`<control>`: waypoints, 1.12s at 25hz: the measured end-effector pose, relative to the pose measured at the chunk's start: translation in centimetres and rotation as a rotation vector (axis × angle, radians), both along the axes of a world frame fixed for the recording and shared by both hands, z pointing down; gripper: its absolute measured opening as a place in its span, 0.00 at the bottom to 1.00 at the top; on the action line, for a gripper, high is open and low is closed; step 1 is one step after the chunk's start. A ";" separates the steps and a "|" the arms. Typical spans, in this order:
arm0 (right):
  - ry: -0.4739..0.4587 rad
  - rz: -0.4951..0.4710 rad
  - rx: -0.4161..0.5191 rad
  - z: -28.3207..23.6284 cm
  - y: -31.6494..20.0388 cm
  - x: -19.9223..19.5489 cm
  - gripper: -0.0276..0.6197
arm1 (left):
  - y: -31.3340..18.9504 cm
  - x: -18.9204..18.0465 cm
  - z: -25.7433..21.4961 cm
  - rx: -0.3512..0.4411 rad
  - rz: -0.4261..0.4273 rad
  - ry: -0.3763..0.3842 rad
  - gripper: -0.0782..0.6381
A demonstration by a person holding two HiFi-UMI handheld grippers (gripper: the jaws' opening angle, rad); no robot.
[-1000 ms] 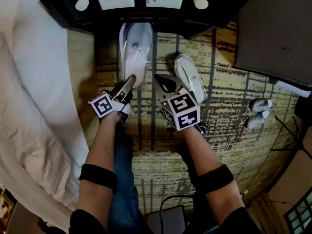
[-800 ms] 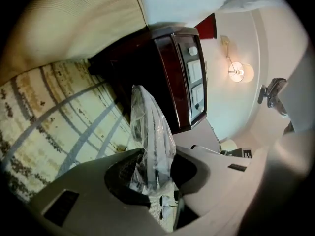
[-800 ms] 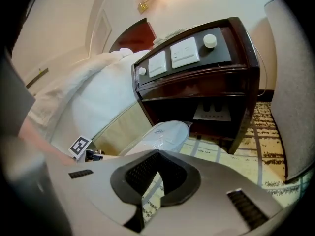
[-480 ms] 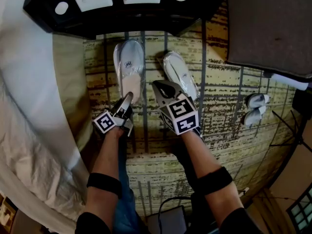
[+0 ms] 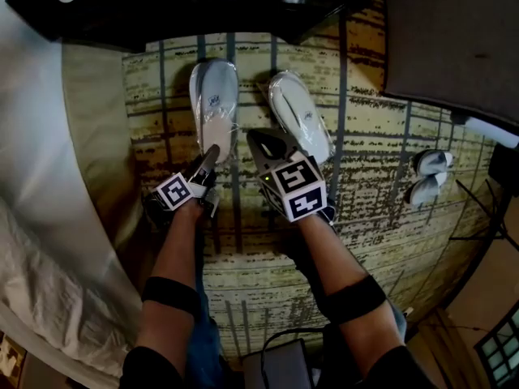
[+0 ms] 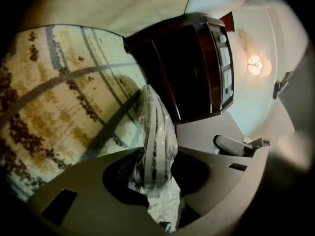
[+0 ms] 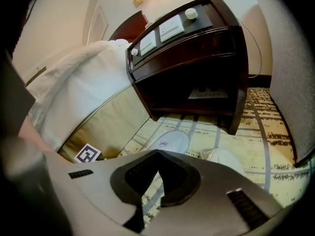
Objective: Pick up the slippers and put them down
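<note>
Two white slippers in clear plastic wrap lie side by side over the patterned carpet. My left gripper is shut on the heel end of the left slipper. In the left gripper view that slipper runs forward from between the jaws of the left gripper, its toe close over the carpet. My right gripper is shut just left of the right slipper. In the right gripper view, nothing shows between the closed jaws of the right gripper, and the right slipper lies beside them.
A dark wooden nightstand stands beyond the slippers, also in the right gripper view. A bed with white sheets and a beige skirt runs along the left. A dark chair fills the upper right. Another white pair lies at the right.
Both grippers have come down toward the carpet and back from the nightstand. The left slipper has come with the left gripper, away from the nightstand's front edge.
</note>
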State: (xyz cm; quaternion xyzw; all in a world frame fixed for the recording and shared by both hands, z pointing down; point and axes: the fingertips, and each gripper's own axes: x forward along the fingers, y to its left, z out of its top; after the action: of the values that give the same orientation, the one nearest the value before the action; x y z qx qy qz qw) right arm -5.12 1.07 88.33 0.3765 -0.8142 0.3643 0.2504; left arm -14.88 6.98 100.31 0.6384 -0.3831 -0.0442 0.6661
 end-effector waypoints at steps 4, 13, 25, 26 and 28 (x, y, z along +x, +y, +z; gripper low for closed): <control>0.008 0.007 0.004 -1.0 0.0 0.5 0.05 | 1.5 -1.2 1.9 -0.148 0.054 -0.212 0.79; 0.010 0.059 0.006 -13.3 0.1 2.9 0.05 | 4.3 -3.3 -8.5 -0.255 0.170 -0.451 0.90; 0.029 0.093 0.036 -37.4 -0.3 6.7 0.05 | -0.9 -0.1 -43.2 0.052 0.236 -0.430 0.57; 0.028 0.088 0.043 -39.6 0.0 7.0 0.05 | -0.9 0.1 -46.1 0.089 0.254 -0.444 0.48; 0.026 0.080 0.057 -44.1 0.8 7.8 0.05 | -1.0 0.3 -51.9 0.160 0.282 -0.464 0.34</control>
State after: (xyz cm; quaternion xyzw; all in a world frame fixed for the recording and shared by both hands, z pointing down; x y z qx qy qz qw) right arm 2.64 1.86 44.24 0.4205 -0.8052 0.3454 0.2355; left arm -14.54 6.00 48.45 0.7290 -0.4280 0.1664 0.5076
